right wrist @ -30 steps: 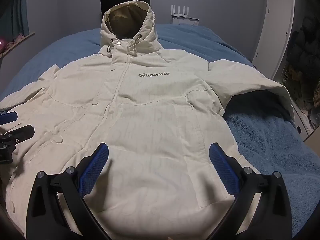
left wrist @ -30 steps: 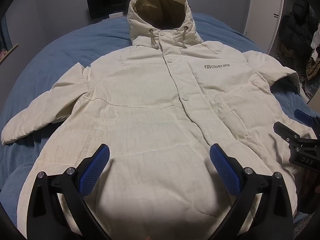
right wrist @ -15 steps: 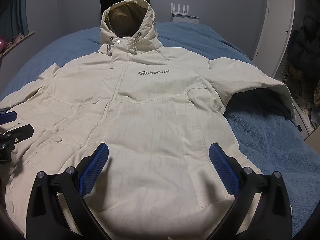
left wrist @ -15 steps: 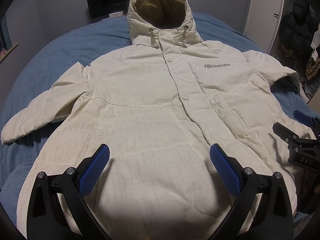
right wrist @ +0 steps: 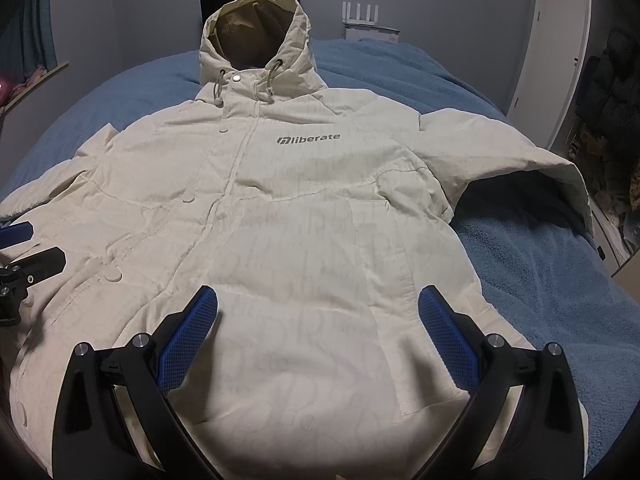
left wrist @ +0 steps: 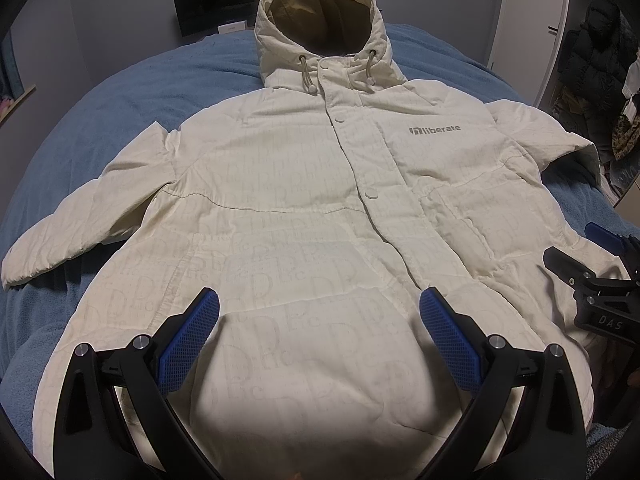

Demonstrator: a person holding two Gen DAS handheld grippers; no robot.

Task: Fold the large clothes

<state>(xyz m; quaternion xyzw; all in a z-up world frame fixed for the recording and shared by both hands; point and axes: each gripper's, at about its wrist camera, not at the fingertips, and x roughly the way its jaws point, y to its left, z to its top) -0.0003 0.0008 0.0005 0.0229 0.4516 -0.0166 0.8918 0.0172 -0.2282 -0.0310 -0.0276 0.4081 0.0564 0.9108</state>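
Grippers first: my left gripper (left wrist: 319, 322) sits at the bottom of the left wrist view, blue pads spread wide apart, holding nothing, poised over the lower hem area of the jacket (left wrist: 304, 208). My right gripper (right wrist: 318, 322) fills the bottom of the right wrist view in the same condition, pads wide apart and empty, over the jacket's lower front on the side nearest the bare blanket (right wrist: 540, 280). Each tool shows at the edge of the other's view: the right at the right edge of the left view, the left at the left edge of the right view.

Jacket: cream, hooded, laid face up and snapped closed along the centre placket, occupying the middle of both frames. Grey "liberate" logo (right wrist: 308, 139) on the chest. One sleeve (left wrist: 80, 236) extends toward the left edge of the left view; the other sleeve (right wrist: 520, 164) runs toward the right edge of the right view, cuff raised. Hood (left wrist: 320, 28) stands open at upper centre.

Blanket is blue and lies under everything. Beyond it, a dark screen (left wrist: 226, 4) against the grey wall, upper left of centre.
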